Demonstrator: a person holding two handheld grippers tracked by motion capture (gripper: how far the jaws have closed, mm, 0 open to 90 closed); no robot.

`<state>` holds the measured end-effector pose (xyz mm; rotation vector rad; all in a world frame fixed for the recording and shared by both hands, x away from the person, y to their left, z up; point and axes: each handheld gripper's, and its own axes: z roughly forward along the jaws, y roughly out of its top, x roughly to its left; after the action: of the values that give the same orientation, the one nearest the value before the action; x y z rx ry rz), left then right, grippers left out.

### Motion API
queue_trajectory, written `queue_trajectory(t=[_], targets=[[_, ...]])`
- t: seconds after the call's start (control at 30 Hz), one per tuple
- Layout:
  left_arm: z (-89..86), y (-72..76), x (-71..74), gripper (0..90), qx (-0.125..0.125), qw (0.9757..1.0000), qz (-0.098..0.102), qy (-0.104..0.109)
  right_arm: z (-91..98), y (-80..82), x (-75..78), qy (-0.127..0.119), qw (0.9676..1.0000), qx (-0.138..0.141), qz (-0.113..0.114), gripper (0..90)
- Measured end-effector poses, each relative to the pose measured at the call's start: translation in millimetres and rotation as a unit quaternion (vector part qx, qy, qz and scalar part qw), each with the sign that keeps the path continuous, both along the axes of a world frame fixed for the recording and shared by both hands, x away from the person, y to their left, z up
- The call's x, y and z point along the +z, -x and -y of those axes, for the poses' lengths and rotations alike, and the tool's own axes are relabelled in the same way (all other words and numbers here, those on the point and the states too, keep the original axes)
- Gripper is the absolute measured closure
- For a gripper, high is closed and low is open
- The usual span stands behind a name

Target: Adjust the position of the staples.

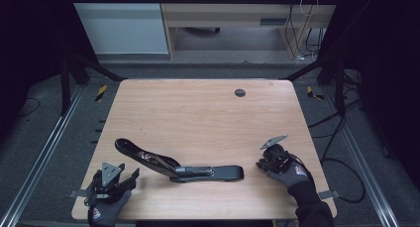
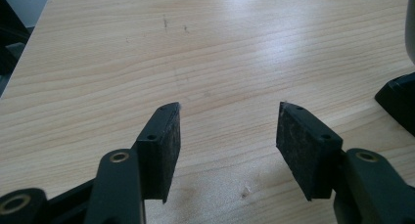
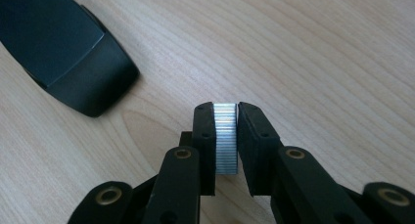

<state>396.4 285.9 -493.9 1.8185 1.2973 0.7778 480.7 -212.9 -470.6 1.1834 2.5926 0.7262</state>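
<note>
Right gripper [image 3: 226,117] pinches a ribbed silver staple strip [image 3: 225,136]; left gripper [image 2: 228,111] gapes wide.

1 black stapler [image 1: 183,166], 1 staple strip [image 3: 225,138], 2 hand-held grippers, 1 table [image 1: 198,113].

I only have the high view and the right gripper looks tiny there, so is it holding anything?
Observer: Yes. The right gripper is shut on a silver ribbed strip of staples, pressed between both pads.
Operator: Anything between the left jaws?
Observer: No. The left gripper is open, with bare wooden table between its pads.
Operator: Does the stapler touch the strip?
Observer: No. Its black end lies apart from it, up-left of the jaws in the right gripper view.
</note>
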Motion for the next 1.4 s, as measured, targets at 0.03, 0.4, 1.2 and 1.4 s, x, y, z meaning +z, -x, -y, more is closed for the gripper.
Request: queue_trajectory(t=[0.03,0.4,1.2,1.4], targets=[[0.0,0.0,0.0,42.0,0.0,1.0,0.0,0.0,-0.3,0.1,-0.8,0.003,1.0,0.006,0.0,78.2],[0.0,-0.3,-0.6,41.9,-0.001,1.0,-0.002,0.001,1.3,1.7,-5.3,-0.006,1.0,0.001,-0.007,74.4],[0.8,-0.6,-1.5,41.7,-0.003,1.0,-0.005,0.001,1.4,7.5,-8.5,-0.028,0.9982,-0.053,-0.002,77.7],[0.8,-0.5,-1.5,41.7,-0.003,1.0,-0.005,0.001,2.7,7.3,-7.3,-0.024,0.9986,-0.047,0.001,78.3]])
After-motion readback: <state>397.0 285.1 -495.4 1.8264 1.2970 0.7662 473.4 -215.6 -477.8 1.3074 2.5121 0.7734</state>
